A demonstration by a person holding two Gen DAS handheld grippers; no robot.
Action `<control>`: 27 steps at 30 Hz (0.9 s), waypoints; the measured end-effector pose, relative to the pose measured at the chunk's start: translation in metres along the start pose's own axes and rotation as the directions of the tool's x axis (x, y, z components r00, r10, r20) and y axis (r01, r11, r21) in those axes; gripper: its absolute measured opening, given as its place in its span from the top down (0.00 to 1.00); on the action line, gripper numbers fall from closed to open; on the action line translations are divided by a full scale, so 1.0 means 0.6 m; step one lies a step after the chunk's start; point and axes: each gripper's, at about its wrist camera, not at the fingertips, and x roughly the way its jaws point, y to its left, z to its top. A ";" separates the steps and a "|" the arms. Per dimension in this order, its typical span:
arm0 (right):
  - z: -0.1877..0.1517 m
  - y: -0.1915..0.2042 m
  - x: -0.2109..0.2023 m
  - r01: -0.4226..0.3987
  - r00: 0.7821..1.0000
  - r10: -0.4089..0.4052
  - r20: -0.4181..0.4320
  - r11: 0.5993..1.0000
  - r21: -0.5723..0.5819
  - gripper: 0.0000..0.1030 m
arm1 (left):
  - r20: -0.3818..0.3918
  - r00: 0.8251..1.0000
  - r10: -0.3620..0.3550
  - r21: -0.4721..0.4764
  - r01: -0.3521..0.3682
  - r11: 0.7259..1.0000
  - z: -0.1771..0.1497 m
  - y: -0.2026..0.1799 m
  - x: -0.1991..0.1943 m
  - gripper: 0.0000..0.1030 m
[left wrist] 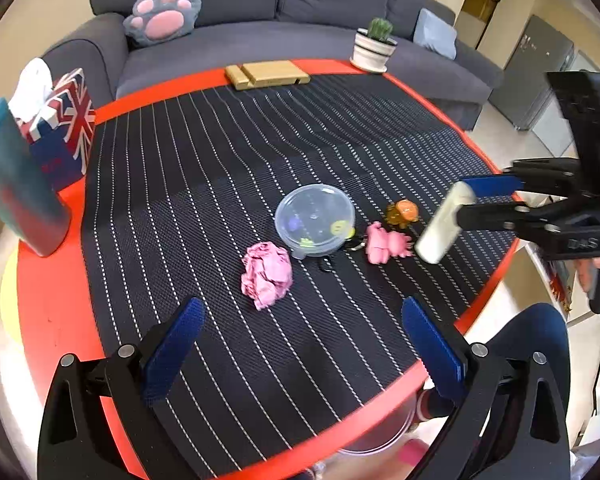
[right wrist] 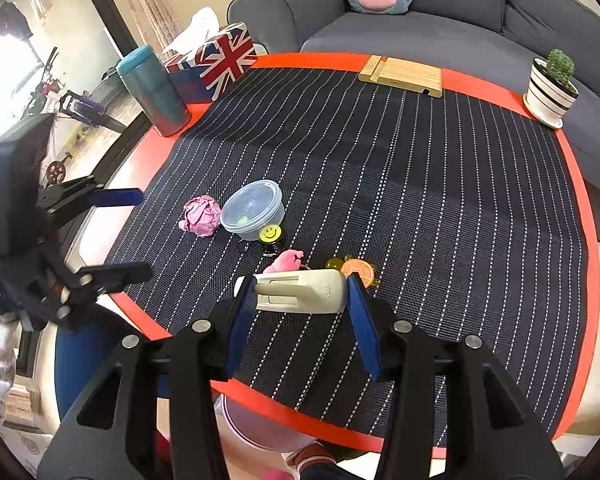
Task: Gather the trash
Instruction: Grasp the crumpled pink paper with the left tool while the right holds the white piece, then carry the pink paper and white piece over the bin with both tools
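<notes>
A crumpled pink paper ball [left wrist: 266, 274] [right wrist: 202, 214] lies on the black striped mat [left wrist: 220, 160], next to a clear lidded plastic tub [left wrist: 314, 220] [right wrist: 252, 210]. My left gripper [left wrist: 304, 344] [right wrist: 144, 233] hovers just short of the paper ball, open, with nothing between its blue pads. My right gripper [right wrist: 300, 280] [left wrist: 456, 204] is shut on a cream plastic piece [right wrist: 300, 292] [left wrist: 440, 224], held sideways above the mat near the front edge. Beyond that piece lie a pink toy [left wrist: 384, 242] [right wrist: 286, 260] and an orange turtle charm [left wrist: 402, 212] [right wrist: 356, 270].
A yellow smiley keychain [right wrist: 270, 234] leans by the tub. Around the red table rim [right wrist: 580, 200] stand a teal tumbler [right wrist: 152, 88], a Union Jack tissue box [right wrist: 216, 64], a wooden stand [right wrist: 400, 72] and a potted plant [right wrist: 552, 88]. A pale pink bin [right wrist: 260, 424] sits below the front edge. A grey sofa [left wrist: 240, 40] stands behind.
</notes>
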 end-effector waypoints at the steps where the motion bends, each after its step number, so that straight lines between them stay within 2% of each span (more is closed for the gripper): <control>1: 0.000 -0.001 -0.001 0.001 1.000 -0.001 0.000 1.000 0.001 0.56 | -0.010 1.000 0.003 0.000 -0.003 1.000 0.003 0.003 0.007 0.07; 7: -0.002 -0.008 -0.005 0.005 1.000 -0.005 -0.001 1.000 0.007 0.56 | -0.072 0.997 0.033 0.006 -0.033 0.999 0.017 0.016 0.052 0.07; 13: -0.007 -0.015 -0.005 0.005 1.000 -0.005 -0.003 1.000 0.015 0.56 | -0.078 0.996 0.045 0.008 -0.044 0.999 0.020 0.019 0.071 0.08; 15: -0.007 -0.018 -0.004 0.005 1.000 -0.005 -0.005 1.000 0.017 0.56 | -0.078 0.996 0.044 0.007 -0.043 0.999 0.020 0.018 0.074 0.20; 22: -0.009 -0.020 -0.003 0.002 1.000 -0.002 -0.003 1.000 0.022 0.56 | -0.096 0.994 0.042 0.004 -0.042 0.999 0.020 0.018 0.087 0.46; 24: -0.010 -0.020 -0.002 0.003 1.000 -0.002 -0.003 1.000 0.023 0.56 | -0.099 0.994 0.044 0.004 -0.044 0.999 0.017 0.019 0.088 0.63; 25: -0.010 -0.020 -0.002 0.002 1.000 -0.002 -0.002 1.000 0.024 0.56 | -0.100 0.994 0.044 0.000 -0.044 0.999 0.016 0.021 0.088 0.68; 27: -0.012 -0.021 -0.002 0.001 1.000 -0.001 0.001 1.000 0.026 0.56 | -0.095 0.995 0.043 -0.004 -0.043 0.999 0.014 0.023 0.086 0.69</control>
